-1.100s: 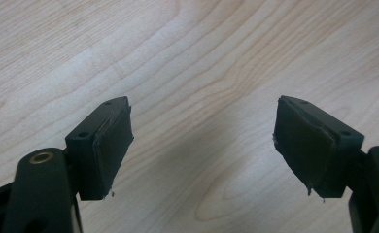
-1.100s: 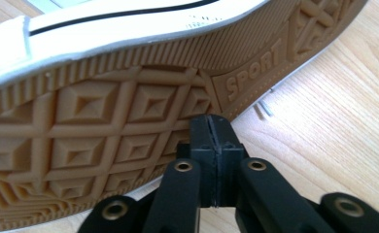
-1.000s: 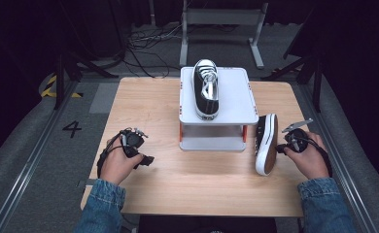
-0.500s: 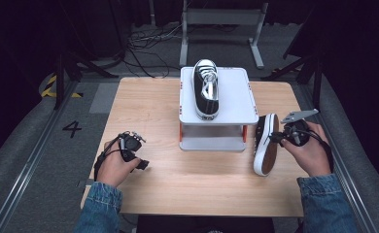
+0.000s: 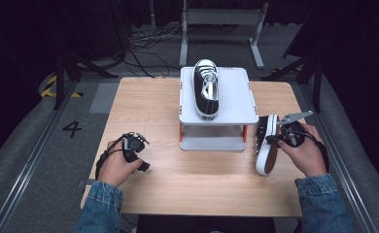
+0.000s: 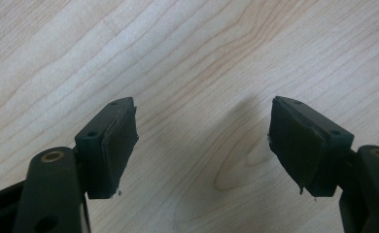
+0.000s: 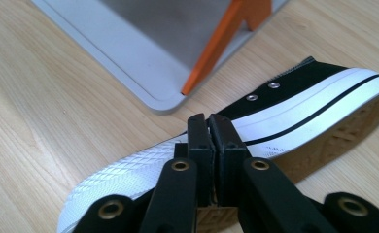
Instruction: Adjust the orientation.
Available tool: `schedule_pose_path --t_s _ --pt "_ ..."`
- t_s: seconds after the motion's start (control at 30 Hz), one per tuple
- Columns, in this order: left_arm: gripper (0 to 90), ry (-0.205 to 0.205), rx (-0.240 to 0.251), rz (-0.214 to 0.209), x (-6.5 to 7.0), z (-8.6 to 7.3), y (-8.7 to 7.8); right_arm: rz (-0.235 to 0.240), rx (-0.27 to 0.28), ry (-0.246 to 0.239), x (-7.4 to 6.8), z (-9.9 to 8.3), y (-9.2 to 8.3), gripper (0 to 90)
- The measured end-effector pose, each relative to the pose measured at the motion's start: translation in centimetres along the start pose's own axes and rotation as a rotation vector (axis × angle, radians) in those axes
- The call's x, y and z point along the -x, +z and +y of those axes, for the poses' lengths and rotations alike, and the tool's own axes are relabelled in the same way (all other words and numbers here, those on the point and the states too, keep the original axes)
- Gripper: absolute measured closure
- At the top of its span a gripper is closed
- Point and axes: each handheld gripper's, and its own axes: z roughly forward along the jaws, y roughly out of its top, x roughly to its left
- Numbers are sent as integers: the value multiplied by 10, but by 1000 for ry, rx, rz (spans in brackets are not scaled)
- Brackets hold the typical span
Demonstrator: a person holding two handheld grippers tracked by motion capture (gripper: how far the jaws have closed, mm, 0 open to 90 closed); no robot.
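A black-and-white sneaker [image 5: 206, 90] stands upright on a white raised platform [image 5: 236, 97] at the table's far middle. Its mate [image 5: 265, 145] lies on its side right of the platform, sole toward the right hand. My right gripper [image 5: 278, 141] is at that shoe's sole. In the right gripper view its jaws [image 7: 210, 121] have just been closing and are shut, tips against the white sole rim [image 7: 299, 102]; I see nothing between them. My left gripper [image 5: 138, 153] points down at bare wood. It is open [image 6: 202, 126], its jaws having just closed a little with nothing between them.
The platform has orange legs [image 7: 216, 48] and a grey lower shelf [image 5: 212, 143]. The wooden table [image 5: 144, 107] has bare wood on its left half and along the front. Dark floor, cables and stand legs lie beyond the far edge.
The right hand and its gripper have lifted slightly beside the side-lying shoe. The left hand has stayed where it was.
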Motion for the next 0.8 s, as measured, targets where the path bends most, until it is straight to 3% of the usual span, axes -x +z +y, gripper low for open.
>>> schedule_pose_path --t_s 0.2,0.23,0.3,0.47,0.57,0.63,0.67,0.73,0.77,0.8 --pt "267 12 12 -3 1 8 -1 -55 -23 51 12 -16 -20 900" --pt "266 13 15 -8 1 9 -1 -56 -10 81 17 -24 -25 900" --pt "266 16 12 -11 1 12 -1 -55 -1 97 19 -28 -27 900" --pt "266 19 26 -8 1 20 -2 -108 -35 133 27 -44 -37 900" --pt "260 18 25 -9 2 24 0 -107 -40 171 33 -56 -40 900" --pt "258 38 23 -17 5 28 3 -145 -117 197 41 -71 -38 900" --pt "258 38 23 -17 5 28 3 -145 -117 197 41 -71 -38 900" --pt "258 43 30 -21 6 31 2 -175 -185 224 50 -90 -29 900" --pt "258 38 46 -30 6 32 1 -175 -185 224 50 -90 -29 900" --pt "259 39 47 -32 6 34 0 -142 -182 250 56 -99 -23 900"
